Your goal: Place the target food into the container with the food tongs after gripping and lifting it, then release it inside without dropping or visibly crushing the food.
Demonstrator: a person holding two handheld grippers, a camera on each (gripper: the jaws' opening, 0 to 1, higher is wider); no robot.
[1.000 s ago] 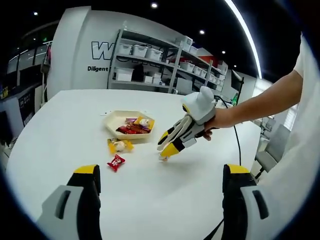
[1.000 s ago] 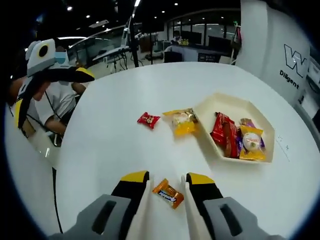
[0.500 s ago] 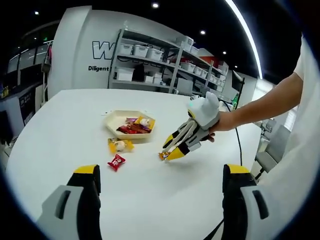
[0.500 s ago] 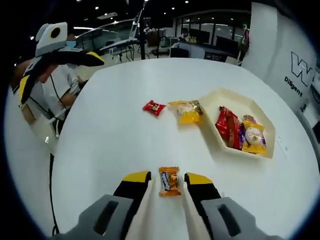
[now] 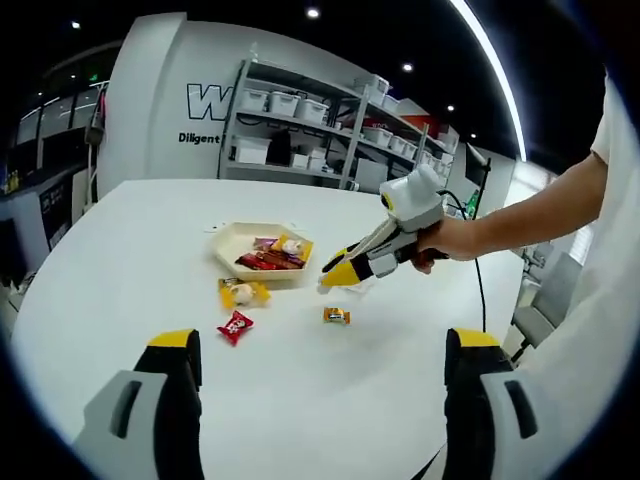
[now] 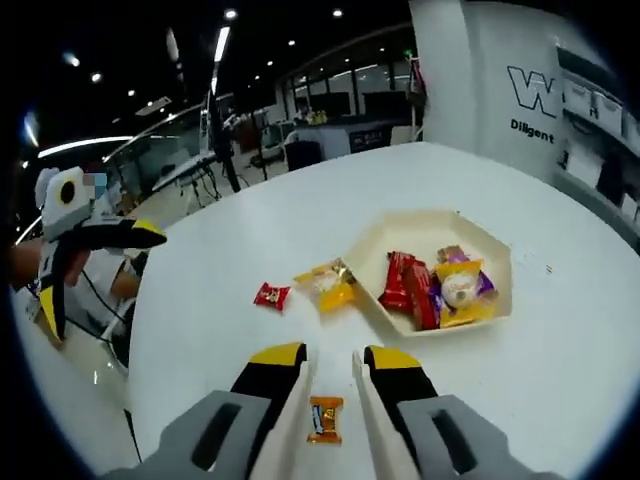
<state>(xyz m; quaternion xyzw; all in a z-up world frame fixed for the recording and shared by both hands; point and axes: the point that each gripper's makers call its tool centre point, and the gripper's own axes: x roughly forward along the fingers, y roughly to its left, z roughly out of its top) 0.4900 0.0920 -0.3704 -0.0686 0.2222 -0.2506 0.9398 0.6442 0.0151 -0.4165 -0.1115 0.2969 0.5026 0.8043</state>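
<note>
In the left gripper view, the left gripper (image 5: 318, 360) is hovering wide apart, holding nothing; the orange candy (image 5: 336, 316) is lying on the table (image 5: 130, 260), near the tray (image 5: 232, 234).

In the right gripper view, the right gripper (image 6: 331, 362) is standing narrowly parted and empty above that candy; it looks to need re-gripping next.

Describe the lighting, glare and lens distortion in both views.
Left gripper view: fisheye bends the round white table and the ceiling light strip, which blows out; the small orange wrapped candy casts a soft shadow. Right gripper view: a dark ceiling with bright spots, even light on the cream hexagonal tray, and the right gripper looms large and slightly soft.
</note>
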